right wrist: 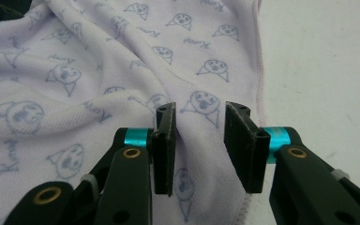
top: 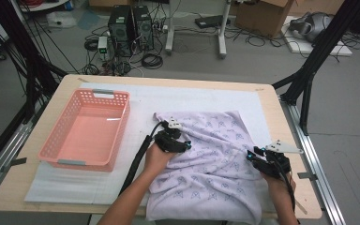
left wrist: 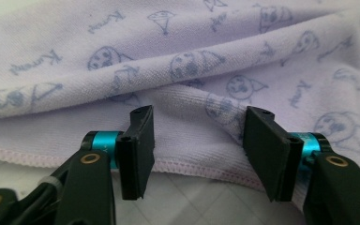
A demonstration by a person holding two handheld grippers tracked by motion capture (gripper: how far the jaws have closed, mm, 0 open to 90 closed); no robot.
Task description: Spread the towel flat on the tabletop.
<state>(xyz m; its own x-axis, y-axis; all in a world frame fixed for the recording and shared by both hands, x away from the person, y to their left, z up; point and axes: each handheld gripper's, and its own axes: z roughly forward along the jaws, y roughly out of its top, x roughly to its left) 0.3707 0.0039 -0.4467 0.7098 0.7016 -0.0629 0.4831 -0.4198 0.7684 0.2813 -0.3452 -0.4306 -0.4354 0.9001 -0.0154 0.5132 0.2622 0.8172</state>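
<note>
Our left tongs (left wrist: 197, 150) stood spread at the towel's (top: 215, 164) stitched hem (left wrist: 201, 168), a fold between the pads, unpinched. Our right tongs (right wrist: 199, 145) gaped over cloth near the right hem. The towel lay on the bench (top: 272, 101), overhanging its near edge; the basket (top: 86, 129) sat apart, left.

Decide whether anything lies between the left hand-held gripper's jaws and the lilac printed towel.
Nothing visible does. The left hand-held gripper sits right at the lilac printed towel, jaws apart, with a raised fold and the stitched hem in the gap between them. No other object comes between.
</note>
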